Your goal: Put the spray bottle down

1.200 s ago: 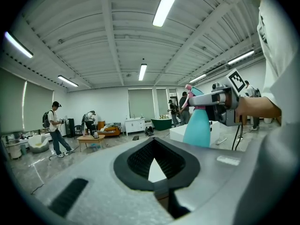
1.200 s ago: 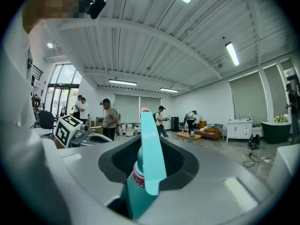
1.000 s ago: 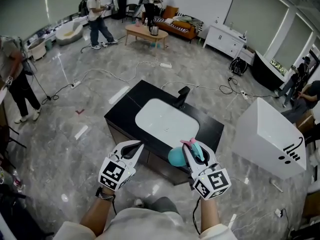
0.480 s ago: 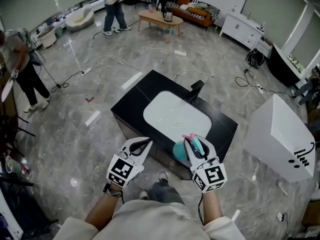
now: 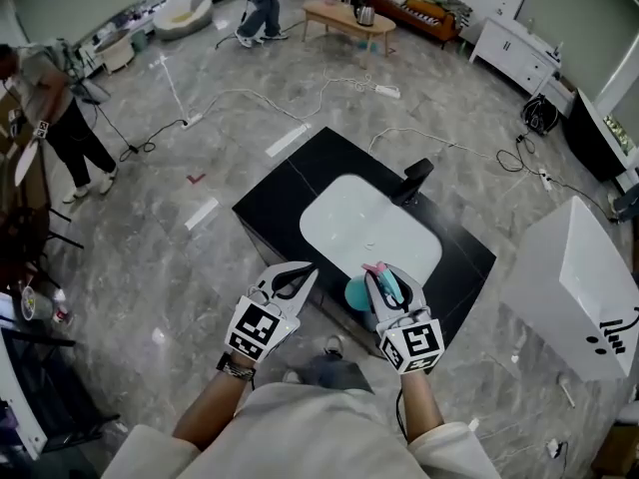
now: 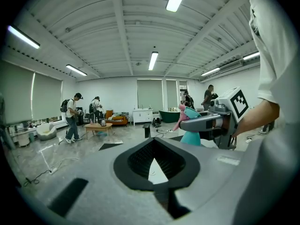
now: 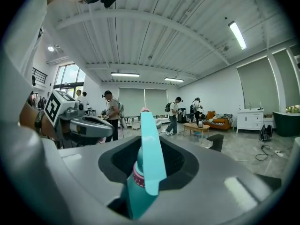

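Observation:
A teal spray bottle (image 5: 353,292) with a pink nozzle sits upright in my right gripper (image 5: 378,273), which is shut on its neck. It hangs over the near edge of a black counter (image 5: 280,201) that holds a white sink basin (image 5: 369,230) and a black faucet (image 5: 414,180). In the right gripper view the bottle's trigger and neck (image 7: 146,159) fill the space between the jaws. My left gripper (image 5: 303,271) hovers just left of the bottle, shut with nothing in it. From the left gripper view (image 6: 153,142), the bottle (image 6: 190,127) shows at the right.
A large white box (image 5: 584,287) stands right of the counter. Cables (image 5: 230,98) trail over the marble floor behind it. A person (image 5: 50,108) stands far left, and others are near a coffee table (image 5: 344,16) at the back.
Both grippers, the right one carrying the bottle, have moved forward and down toward the counter's near edge. The counter now lies closer below me.

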